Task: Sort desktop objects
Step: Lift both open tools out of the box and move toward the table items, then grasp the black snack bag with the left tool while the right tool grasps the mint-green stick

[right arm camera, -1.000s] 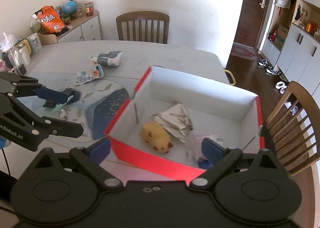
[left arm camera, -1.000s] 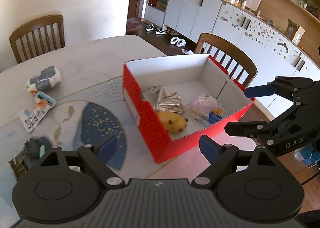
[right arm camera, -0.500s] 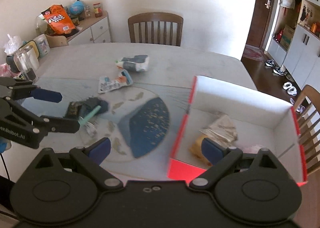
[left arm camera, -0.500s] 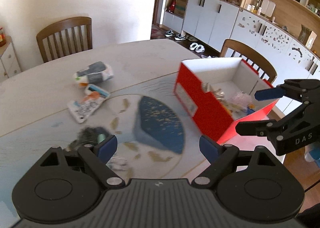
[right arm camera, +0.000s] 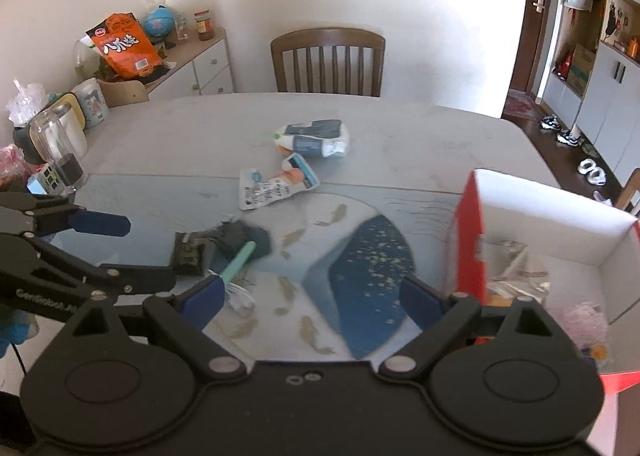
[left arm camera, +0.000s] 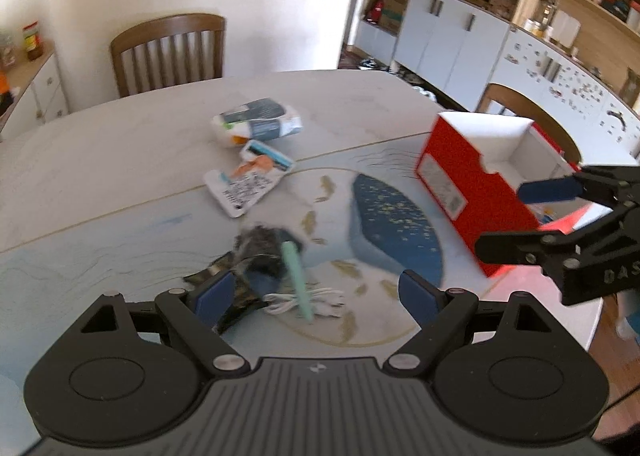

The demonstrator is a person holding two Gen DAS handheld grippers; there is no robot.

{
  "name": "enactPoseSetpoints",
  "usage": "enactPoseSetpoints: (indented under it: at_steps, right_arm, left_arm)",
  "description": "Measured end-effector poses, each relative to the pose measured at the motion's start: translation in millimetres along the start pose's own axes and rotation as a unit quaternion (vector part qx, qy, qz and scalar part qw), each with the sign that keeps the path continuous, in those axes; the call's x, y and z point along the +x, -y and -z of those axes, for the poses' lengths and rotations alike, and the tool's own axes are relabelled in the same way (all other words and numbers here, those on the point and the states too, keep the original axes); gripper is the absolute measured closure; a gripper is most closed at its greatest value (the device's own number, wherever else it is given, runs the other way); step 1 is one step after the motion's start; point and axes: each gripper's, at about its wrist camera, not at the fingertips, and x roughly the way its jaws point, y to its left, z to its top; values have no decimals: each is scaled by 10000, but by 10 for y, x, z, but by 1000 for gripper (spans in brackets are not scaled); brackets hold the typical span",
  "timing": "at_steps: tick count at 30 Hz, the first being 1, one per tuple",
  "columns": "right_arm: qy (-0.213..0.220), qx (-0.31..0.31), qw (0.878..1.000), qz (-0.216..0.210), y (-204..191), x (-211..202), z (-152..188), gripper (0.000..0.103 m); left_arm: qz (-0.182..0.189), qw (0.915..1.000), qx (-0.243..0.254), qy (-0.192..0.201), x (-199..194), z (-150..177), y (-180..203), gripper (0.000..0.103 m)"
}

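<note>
A red box with white inside (left arm camera: pixel 472 183) stands at the table's right; it also shows in the right wrist view (right arm camera: pixel 470 240), holding foil wrap (right arm camera: pixel 516 268) and pink plastic (right arm camera: pixel 580 320). A dark pile with a mint green stick (left arm camera: pixel 296 280) and a white cable (left arm camera: pixel 316 300) lies just ahead of my open, empty left gripper (left arm camera: pixel 316 296). A white pouch (left arm camera: pixel 248 179) and a white-and-grey packet (left arm camera: pixel 256 123) lie farther back. My right gripper (right arm camera: pixel 312 296) is open and empty, over the mat left of the box.
A blue fish-pattern mat (left arm camera: pixel 392 223) covers the table's near part. Wooden chairs (right arm camera: pixel 328 59) stand at the far side and behind the box. A glass jar (right arm camera: pixel 56 147) and clutter sit at the table's left. White cabinets (left arm camera: pixel 452 31) line the right wall.
Both grippers have swung left, away from the box, toward the dark pile and the packets. Both stay open and empty.
</note>
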Motion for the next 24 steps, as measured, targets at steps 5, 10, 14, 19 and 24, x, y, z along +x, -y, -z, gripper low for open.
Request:
enactPoseSetpoints:
  at_steps: [5,10,14,19,24]
  right_arm:
    - [-108,-65,9999,-66,-132,152,-15,9]
    - [-138,-69,9998,-116,-216,306,-67,12]
    - [-174,-65,9997,-175,-242,470,-132,14]
    - [-326,4,9991,-275,-242,721,-221,20]
    - [-561,-82,9979,-304,-290,949,-285,27]
  left_arm:
    - [-158,9996,-207,-95,144,35,-244,14]
    - [-273,9991,-287,-179,291,68,-396,14]
    - [-395,9984,-290,-278,453,72,-498,14]
    - [-471,9979,-280,-334,639,84,-596,14]
    - [-471,9975,-376,-368,772,77,-646,14]
